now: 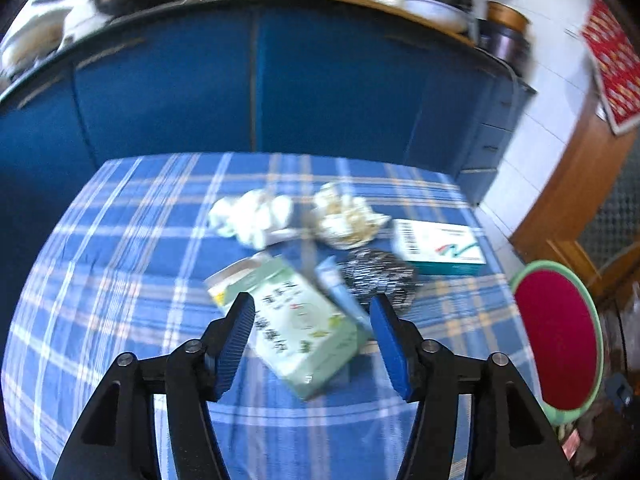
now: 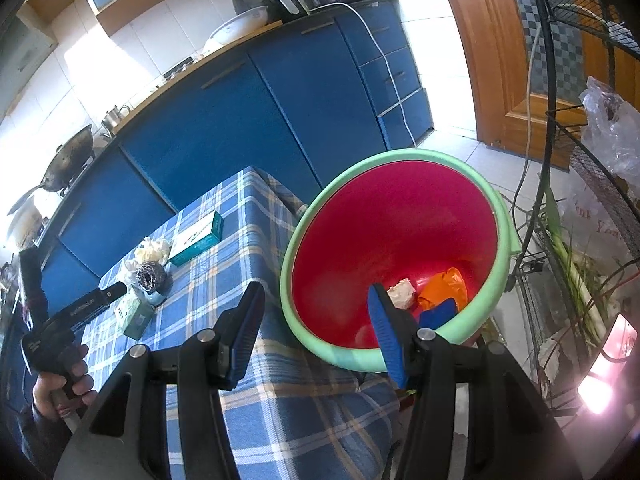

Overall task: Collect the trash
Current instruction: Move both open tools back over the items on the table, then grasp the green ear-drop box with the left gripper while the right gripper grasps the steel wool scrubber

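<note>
Left gripper [image 1: 312, 316] wide open, empty, hovering above green box [image 1: 296, 324] on checked tablecloth [image 1: 120, 280], scrubber [image 1: 376, 276] and crumpled tissues [image 1: 252, 216] beyond. Right gripper [image 2: 316, 312] wide open, empty, at rim of red bin [image 2: 400, 216] holding wrappers [image 2: 444, 288].

Left gripper [image 1: 312, 312] and right gripper [image 2: 316, 304] — fingers spread wide, empty.

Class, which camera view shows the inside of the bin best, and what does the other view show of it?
The right wrist view: the bin faces the camera, so its red inside and the trash at the bottom are visible. The left wrist view catches only part of the bin at the right edge, blurred, with no contents visible.
</note>
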`<state>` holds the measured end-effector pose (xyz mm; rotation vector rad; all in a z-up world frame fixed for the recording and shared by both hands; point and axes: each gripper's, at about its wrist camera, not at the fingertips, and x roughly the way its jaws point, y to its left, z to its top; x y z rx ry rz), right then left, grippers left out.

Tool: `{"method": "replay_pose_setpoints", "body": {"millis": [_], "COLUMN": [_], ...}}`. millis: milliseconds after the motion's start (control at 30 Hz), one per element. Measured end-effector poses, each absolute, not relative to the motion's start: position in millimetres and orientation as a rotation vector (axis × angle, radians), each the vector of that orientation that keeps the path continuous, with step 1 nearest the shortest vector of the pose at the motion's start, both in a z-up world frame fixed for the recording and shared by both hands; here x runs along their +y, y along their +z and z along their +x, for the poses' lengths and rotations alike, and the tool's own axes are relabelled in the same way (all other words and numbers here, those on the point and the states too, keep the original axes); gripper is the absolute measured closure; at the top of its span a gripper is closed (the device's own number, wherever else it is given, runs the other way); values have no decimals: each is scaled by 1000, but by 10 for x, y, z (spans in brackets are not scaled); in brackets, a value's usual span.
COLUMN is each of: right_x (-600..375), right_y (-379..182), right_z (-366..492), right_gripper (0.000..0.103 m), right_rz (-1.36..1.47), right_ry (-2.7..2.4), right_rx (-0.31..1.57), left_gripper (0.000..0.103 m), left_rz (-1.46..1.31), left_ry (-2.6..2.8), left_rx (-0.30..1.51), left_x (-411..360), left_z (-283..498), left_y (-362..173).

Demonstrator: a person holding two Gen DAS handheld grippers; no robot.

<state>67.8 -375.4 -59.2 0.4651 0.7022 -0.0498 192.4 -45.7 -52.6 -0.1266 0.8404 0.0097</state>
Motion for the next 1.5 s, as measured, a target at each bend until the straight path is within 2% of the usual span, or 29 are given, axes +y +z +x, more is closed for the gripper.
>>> {"method": "replay_pose_setpoints", "body": {"millis": [133, 500, 667, 933, 1167, 1333, 1500], "right_x": [-3682, -3530, -3490, -3379, -3122, -2880, -2596], "right_y": [-584, -560, -580, -594, -554, -533, -511], "right_z": [705, 776, 799, 876, 983, 1126, 1277], "right_gripper": [47, 47, 47, 47, 47, 47, 47], "right_rz": [460, 436, 426, 407, 359, 323, 285], "right_ry": [-34, -1, 9, 25, 60, 97, 143], "right_rx": [707, 712, 720, 739, 757, 773, 787], "left_gripper": [33, 25, 25, 25, 32, 41, 43], "left_rz": [-198, -162, -283, -204, -155, -136, -154], "left_ry": [13, 102, 87, 12, -40, -63, -57], "left_rx": [907, 982, 1020, 1024, 988, 967, 926], "left_x": [-327, -340, -243, -375, -378, -288, -84], "left_z": [2065, 2272, 2245, 2092, 1964, 1882, 1843], "left_y": [-653, -735, -832, -859, -837, -797, -729]}}
